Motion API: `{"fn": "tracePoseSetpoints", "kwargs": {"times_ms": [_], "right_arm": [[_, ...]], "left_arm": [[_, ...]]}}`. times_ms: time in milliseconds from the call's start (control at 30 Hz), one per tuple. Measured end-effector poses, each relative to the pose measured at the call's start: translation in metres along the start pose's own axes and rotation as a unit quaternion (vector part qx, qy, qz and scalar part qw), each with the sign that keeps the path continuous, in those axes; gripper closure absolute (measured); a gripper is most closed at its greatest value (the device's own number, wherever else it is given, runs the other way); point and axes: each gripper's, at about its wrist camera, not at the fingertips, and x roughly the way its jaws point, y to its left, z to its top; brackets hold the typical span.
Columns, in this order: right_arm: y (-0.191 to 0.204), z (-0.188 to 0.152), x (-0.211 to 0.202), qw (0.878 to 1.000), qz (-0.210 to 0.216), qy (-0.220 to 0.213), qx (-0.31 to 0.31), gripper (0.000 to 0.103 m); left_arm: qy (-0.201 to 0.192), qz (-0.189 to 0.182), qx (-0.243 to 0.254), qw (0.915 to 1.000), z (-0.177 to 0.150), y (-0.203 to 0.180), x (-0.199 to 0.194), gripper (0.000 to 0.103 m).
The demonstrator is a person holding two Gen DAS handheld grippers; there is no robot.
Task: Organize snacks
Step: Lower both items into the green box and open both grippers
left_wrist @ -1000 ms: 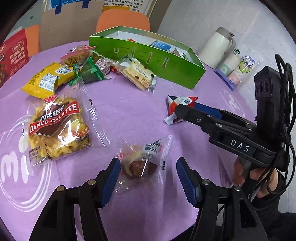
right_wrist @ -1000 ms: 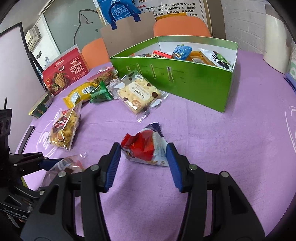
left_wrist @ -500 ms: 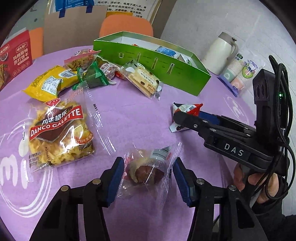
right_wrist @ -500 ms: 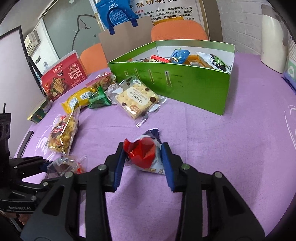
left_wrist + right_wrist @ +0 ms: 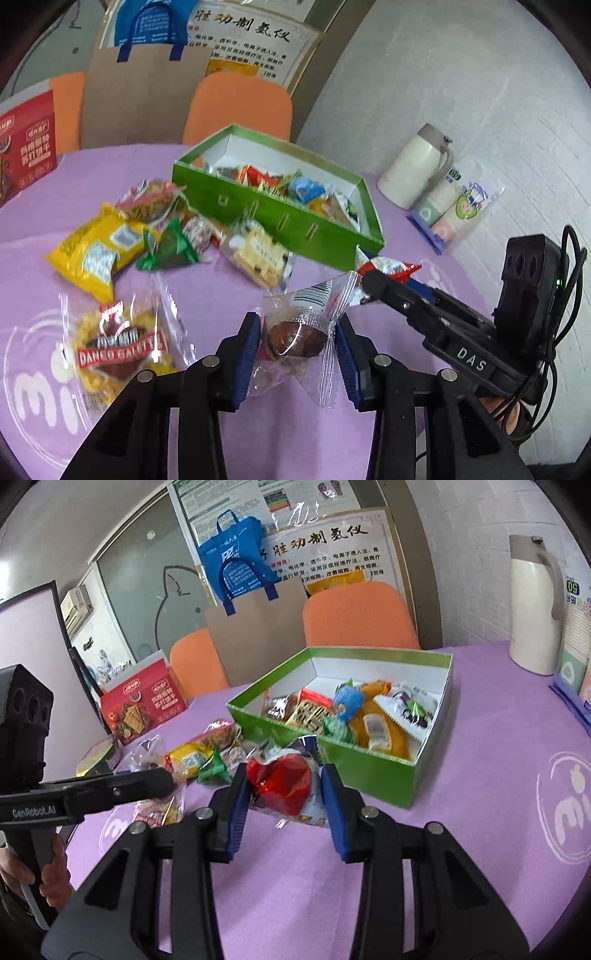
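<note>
**Both grippers lifted with a snack apiece, box ahead**

Left gripper [image 5: 295, 350], in its own wrist view, is clamped on a clear-wrapped brown cake [image 5: 295, 334]; its jaws have just been closing and the blue pads now press the wrapper from both sides, so the packet hangs clear of the purple surface [image 5: 221, 288]. The green box [image 5: 280, 216] lies at about twelve o'clock from it, already partly filled, with loose packets such as the yellow bag [image 5: 94, 251] and the Danco Galette bag [image 5: 118, 350] spread from nine to eleven o'clock. Gripping the cake at its bulk rather than by the loose film likely keeps it from slipping.

Right gripper [image 5: 284, 797], in the right wrist view, is closed to a narrow gap on a red-and-white pouch [image 5: 282, 782], likewise off the surface. The green box sits just beyond, at one o'clock, its open top facing up, well placed for a short carry and drop.
</note>
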Motion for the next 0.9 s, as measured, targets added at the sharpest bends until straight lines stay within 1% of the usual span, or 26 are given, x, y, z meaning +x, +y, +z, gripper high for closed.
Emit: {"fn": "tracePoseSetpoints", "kwargs": {"times_ms": [67,200,300,400,500,533,567,600,633,667,700,733,767,800,867,900], "right_arm": [[-0.008,0.013,0.001,1.000,-0.017,-0.018,0.000,0.062],[-0.029,0.036,0.015,0.998,-0.043,-0.036,0.008,0.062],[-0.045,0.052,0.036,0.998,-0.056,-0.036,0.012,0.062],[-0.058,0.063,0.060,0.998,-0.063,-0.026,0.016,0.062],[-0.069,0.069,0.086,0.998,-0.064,-0.015,0.024,0.061],[-0.073,0.070,0.095,0.997,-0.066,-0.011,0.025,0.058],[-0.074,0.070,0.103,0.998,-0.066,-0.004,0.021,0.051],[-0.074,0.069,0.109,0.997,-0.068,0.008,0.016,0.047],[-0.073,0.067,0.112,0.997,-0.074,0.016,0.008,0.040],[-0.070,0.065,0.110,0.997,-0.082,0.011,-0.005,0.030],[-0.068,0.062,0.106,0.996,-0.087,-0.001,-0.018,0.025],[-0.065,0.060,0.100,0.995,-0.090,-0.017,-0.032,0.017],[-0.062,0.057,0.096,0.994,-0.095,-0.028,-0.043,0.013],[-0.061,0.056,0.094,0.993,-0.099,-0.032,-0.050,0.013],[-0.060,0.053,0.091,0.993,-0.101,-0.026,-0.052,0.012],[-0.061,0.052,0.090,0.994,-0.097,-0.020,-0.049,0.012]], "left_arm": [[-0.015,0.003,0.003,0.9999,0.023,-0.002,0.002,0.062],[-0.024,0.004,-0.013,0.9996,0.069,0.001,0.017,0.062],[-0.028,0.019,-0.015,0.9993,0.101,0.005,0.034,0.062],[-0.023,0.029,-0.021,0.9991,0.132,0.012,0.058,0.062],[-0.016,0.045,-0.026,0.9985,0.149,0.018,0.083,0.062],[-0.011,0.047,-0.030,0.9984,0.154,0.021,0.094,0.062],[-0.007,0.049,-0.033,0.9982,0.157,0.024,0.101,0.062],[-0.002,0.051,-0.038,0.9980,0.161,0.027,0.111,0.062],[-0.001,0.052,-0.039,0.9979,0.164,0.029,0.119,0.062],[0.001,0.052,-0.039,0.9979,0.167,0.032,0.125,0.060],[0.001,0.054,-0.038,0.9978,0.169,0.034,0.131,0.052],[0.004,0.060,-0.039,0.9974,0.169,0.036,0.136,0.045],[0.006,0.068,-0.039,0.9969,0.168,0.037,0.139,0.029],[0.002,0.077,-0.037,0.9963,0.166,0.038,0.139,0.020],[-0.010,0.093,-0.032,0.9951,0.161,0.039,0.138,0.018],[-0.006,0.094,-0.031,0.9951,0.158,0.040,0.139,0.018]]}}
